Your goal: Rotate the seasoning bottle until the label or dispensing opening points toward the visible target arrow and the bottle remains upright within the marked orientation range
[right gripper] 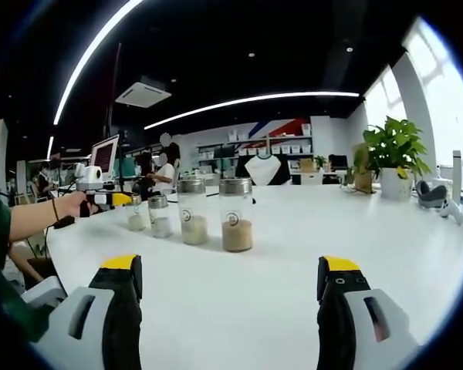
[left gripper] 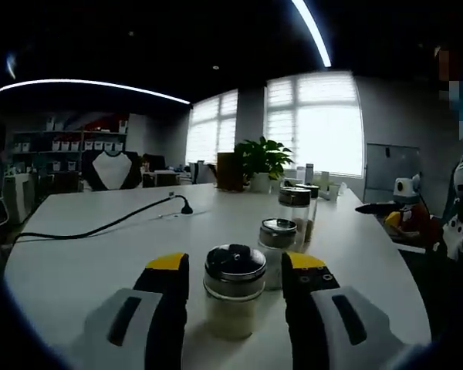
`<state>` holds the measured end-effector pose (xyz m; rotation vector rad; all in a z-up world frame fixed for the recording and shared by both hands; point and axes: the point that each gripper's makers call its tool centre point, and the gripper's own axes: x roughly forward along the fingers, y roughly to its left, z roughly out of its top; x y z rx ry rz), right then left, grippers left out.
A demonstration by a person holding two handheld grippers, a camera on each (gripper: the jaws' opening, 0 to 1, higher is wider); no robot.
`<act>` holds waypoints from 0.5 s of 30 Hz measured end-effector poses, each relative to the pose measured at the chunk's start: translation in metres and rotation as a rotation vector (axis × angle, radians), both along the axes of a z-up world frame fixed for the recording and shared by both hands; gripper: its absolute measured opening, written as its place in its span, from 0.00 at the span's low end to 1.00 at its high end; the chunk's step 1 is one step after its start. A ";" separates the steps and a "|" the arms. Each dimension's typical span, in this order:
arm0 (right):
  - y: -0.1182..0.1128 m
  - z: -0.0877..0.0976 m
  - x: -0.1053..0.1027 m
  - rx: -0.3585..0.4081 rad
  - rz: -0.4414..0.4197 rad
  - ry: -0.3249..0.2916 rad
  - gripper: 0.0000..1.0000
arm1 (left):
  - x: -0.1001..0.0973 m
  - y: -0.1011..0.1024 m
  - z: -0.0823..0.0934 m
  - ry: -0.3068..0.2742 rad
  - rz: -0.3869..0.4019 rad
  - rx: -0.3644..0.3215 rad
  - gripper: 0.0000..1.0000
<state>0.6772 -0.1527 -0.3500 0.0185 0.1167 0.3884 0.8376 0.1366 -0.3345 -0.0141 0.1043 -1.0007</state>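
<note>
A short seasoning bottle (left gripper: 231, 308) with pale contents and a metal lid stands upright on the white table (left gripper: 100, 270). It sits between the jaws of my left gripper (left gripper: 236, 264), which is open, with a small gap on each side of the bottle. The right gripper view takes in the same bottle (right gripper: 137, 219) at the left end of a row, with a hand holding the left gripper (right gripper: 112, 199) at it. My right gripper (right gripper: 231, 268) is open over bare table (right gripper: 293, 254), well short of the row.
Behind the near bottle stand another short bottle (left gripper: 278, 235) and two tall ones (left gripper: 295, 212), in a row (right gripper: 235, 216). A black cable (left gripper: 100, 227) crosses the table's left. A potted plant (left gripper: 261, 160) stands at the far end. People sit at desks (right gripper: 158, 173) beyond.
</note>
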 end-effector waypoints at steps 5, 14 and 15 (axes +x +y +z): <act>-0.001 0.000 0.000 -0.001 -0.002 -0.001 0.97 | -0.002 -0.003 -0.002 0.011 -0.018 -0.002 0.39; -0.001 0.000 0.001 -0.002 -0.002 0.000 0.96 | 0.000 -0.001 -0.004 0.007 -0.013 0.028 0.33; -0.001 0.000 0.001 -0.002 -0.002 0.000 0.96 | 0.000 0.000 -0.004 0.007 -0.012 0.029 0.33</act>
